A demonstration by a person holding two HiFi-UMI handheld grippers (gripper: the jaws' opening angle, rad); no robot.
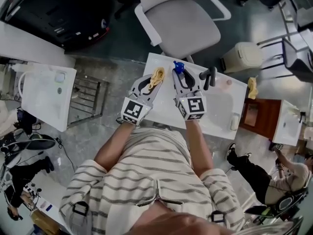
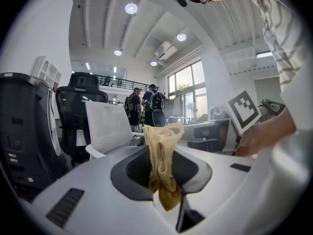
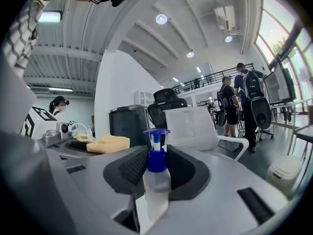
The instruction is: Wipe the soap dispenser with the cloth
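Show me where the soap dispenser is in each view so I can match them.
Head view: soap dispenser upper centre, held by the right gripper.
Left gripper view: not in it.
Right gripper view: dead centre, upright between the jaws.
Shared landmark: the yellow cloth, just left of the dispenser.

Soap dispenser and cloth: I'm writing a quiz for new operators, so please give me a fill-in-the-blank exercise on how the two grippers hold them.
1. The left gripper is shut on a cloth whose colour is ____.
2. The right gripper holds the soap dispenser ____, pump on top.
3. The dispenser's pump head is ____.
4. Under both grippers stands a ____ table.
Missing words: yellow; upright; blue; white.
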